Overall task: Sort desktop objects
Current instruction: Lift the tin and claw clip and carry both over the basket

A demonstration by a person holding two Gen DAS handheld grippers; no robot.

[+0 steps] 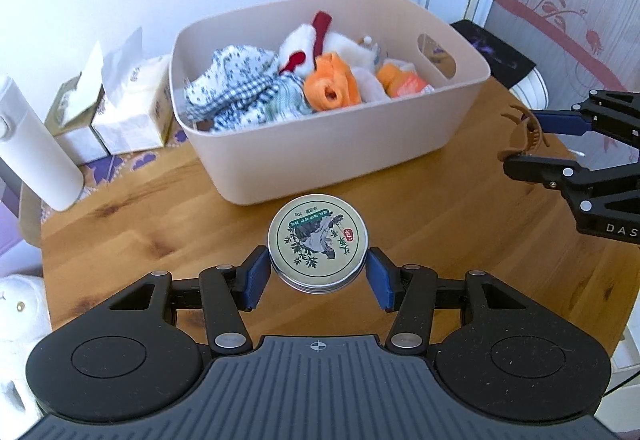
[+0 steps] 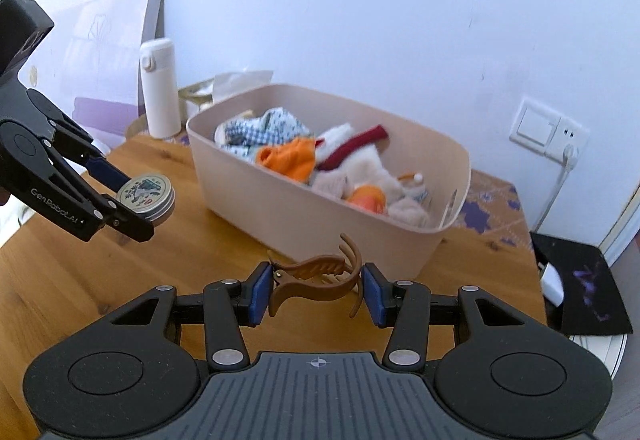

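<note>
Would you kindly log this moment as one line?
left gripper: holds round metal tin | right gripper: holds brown plastic hair claw | beige plastic bin: ahead

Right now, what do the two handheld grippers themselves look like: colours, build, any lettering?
Both match: the left gripper and right gripper are matte black linkage frames with silver rivets, blue pads on the fingertips, two round black discs and a ribbed grey plate bearing a crosshair mark. White lettering reads "GenRobot.AI" on the left one's side. No cables, hands or sleeves show.

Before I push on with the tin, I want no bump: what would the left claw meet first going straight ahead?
Probably the near wall of the pink bin, directly beyond the round tin held in the left claw; depth is uncertain.
</note>
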